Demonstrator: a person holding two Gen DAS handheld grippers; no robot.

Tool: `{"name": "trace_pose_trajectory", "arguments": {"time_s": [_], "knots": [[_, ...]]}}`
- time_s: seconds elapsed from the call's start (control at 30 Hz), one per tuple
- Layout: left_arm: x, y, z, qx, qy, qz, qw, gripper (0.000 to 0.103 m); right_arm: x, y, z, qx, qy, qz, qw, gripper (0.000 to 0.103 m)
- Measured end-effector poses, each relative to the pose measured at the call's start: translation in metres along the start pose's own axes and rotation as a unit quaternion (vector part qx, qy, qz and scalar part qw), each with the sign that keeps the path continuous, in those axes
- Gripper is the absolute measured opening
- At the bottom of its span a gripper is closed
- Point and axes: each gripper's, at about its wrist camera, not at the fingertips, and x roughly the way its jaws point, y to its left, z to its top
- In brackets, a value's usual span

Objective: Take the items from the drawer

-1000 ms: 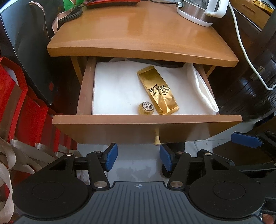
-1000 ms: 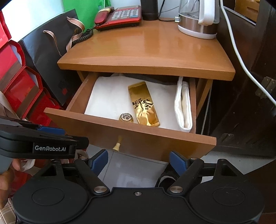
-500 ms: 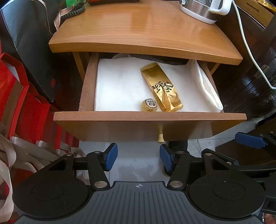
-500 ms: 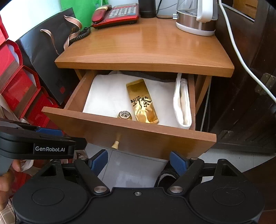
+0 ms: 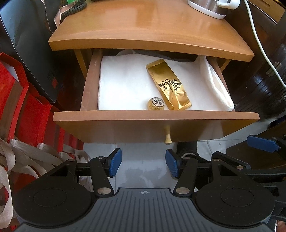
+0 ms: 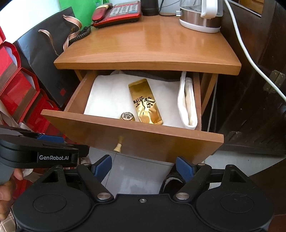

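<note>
The wooden drawer [image 5: 155, 116] [image 6: 132, 128] of a bedside table stands pulled out, lined with white cloth. On the cloth lie a long gold tea packet [image 5: 168, 84] [image 6: 144, 104] with black characters and a small round gold-wrapped tea cake [image 5: 155, 103] [image 6: 127, 116] beside its near end. My left gripper [image 5: 143, 165] hangs open below and in front of the drawer front, holding nothing. My right gripper [image 6: 143, 168] is open too, also in front of the drawer and below its knob [image 6: 118, 145], with empty jaws.
On the tabletop [image 6: 148, 44] stand a red telephone [image 6: 118, 13] and a kettle [image 6: 200, 16] with a white cord [image 6: 250, 58]. Red gift bags [image 5: 16, 107] and a black bag [image 6: 44, 58] crowd the left. A dark wooden cabinet [image 6: 250, 107] is on the right. White floor tile lies below.
Both grippers have drawn slightly closer to the drawer, which looms a little larger. The tea packet and tea cake lie where they were. Both grippers remain open.
</note>
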Motion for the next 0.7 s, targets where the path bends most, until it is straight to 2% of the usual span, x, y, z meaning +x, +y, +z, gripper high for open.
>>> {"name": "trace_pose_trajectory", "arguments": {"time_s": [0.7], "knots": [[0.018,-0.001,0.001,-0.006,0.029,0.004,0.9995,0.057,0.008,-0.010,-0.001,0.018,0.008,-0.006,1.000,0.078]]}}
